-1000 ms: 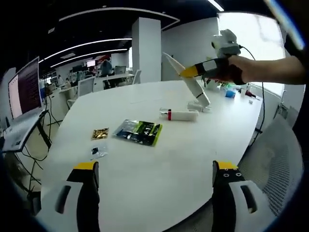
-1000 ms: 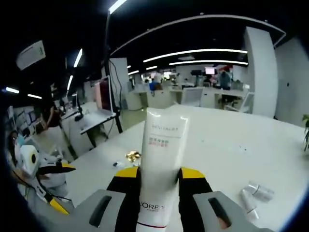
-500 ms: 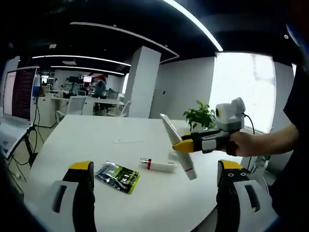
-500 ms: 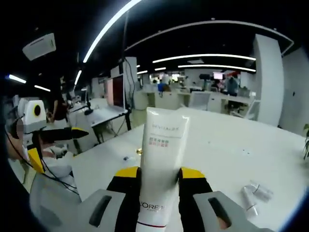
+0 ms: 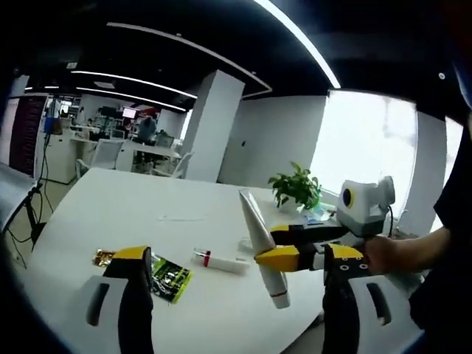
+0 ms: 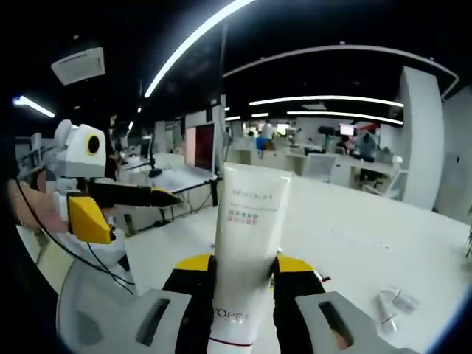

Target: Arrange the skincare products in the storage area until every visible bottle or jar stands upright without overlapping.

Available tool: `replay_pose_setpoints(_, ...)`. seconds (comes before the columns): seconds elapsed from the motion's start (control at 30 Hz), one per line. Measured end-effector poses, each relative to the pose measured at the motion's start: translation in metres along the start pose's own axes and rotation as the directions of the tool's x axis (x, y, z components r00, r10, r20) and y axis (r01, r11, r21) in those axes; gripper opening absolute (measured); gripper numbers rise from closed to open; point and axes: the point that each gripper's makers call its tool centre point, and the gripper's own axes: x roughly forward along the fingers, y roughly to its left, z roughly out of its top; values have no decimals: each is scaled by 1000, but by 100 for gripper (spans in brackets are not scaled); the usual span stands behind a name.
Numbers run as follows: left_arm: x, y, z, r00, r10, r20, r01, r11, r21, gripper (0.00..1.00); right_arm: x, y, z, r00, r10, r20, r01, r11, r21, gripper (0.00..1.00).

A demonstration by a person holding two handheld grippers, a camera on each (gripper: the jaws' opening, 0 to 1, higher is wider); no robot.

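— What sort of place is this?
— An open-plan office. Long strip lights [image 5: 295,33] run across a dark ceiling, and rows of desks with office chairs [image 5: 103,151] stand far beyond the big white table [image 5: 147,214].
— Anything else?
— A white pillar [image 5: 210,125], monitors [image 6: 200,147], a potted plant [image 5: 295,188] by the bright window [image 5: 361,155].

- A potted green plant [image 5: 296,189] stands at the far edge of the white surface [image 5: 110,214].
- A green-and-black packet [image 5: 171,276] lies flat on it, a small gold wrapper [image 5: 105,257] just beside.
- A white pillar [image 5: 212,125] rises behind, under long ceiling light strips [image 6: 193,46].
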Motion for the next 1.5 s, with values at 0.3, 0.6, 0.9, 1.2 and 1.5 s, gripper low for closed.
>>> replay_pose_setpoints(0.3,4,-16,2,999,-38,-4,38,999,19,65,-9,31,7,999,43,17,-42,997,-60,23)
replay_pose_setpoints(0.6,5,-23,4,999,-36,4,36,999,23,47,-18,51,13,997,72,42,-69,994,-80,23)
replay_pose_setpoints(0.9,15,-35,-9,998,-52,-25,52,999,-5,36,-21,60,14,997,76,30,-70,983,-168,23)
replay_pose_setpoints(1.2,13,-33,-7,999,-40,11,41,998,-56,18,-22,62,15,996,84,28,-78,981,-178,23)
replay_pose_setpoints(1.5,21,-47,3,996,-89,18,90,995,-32,11,-27,54,22,997,64,39,-58,991,-124,24)
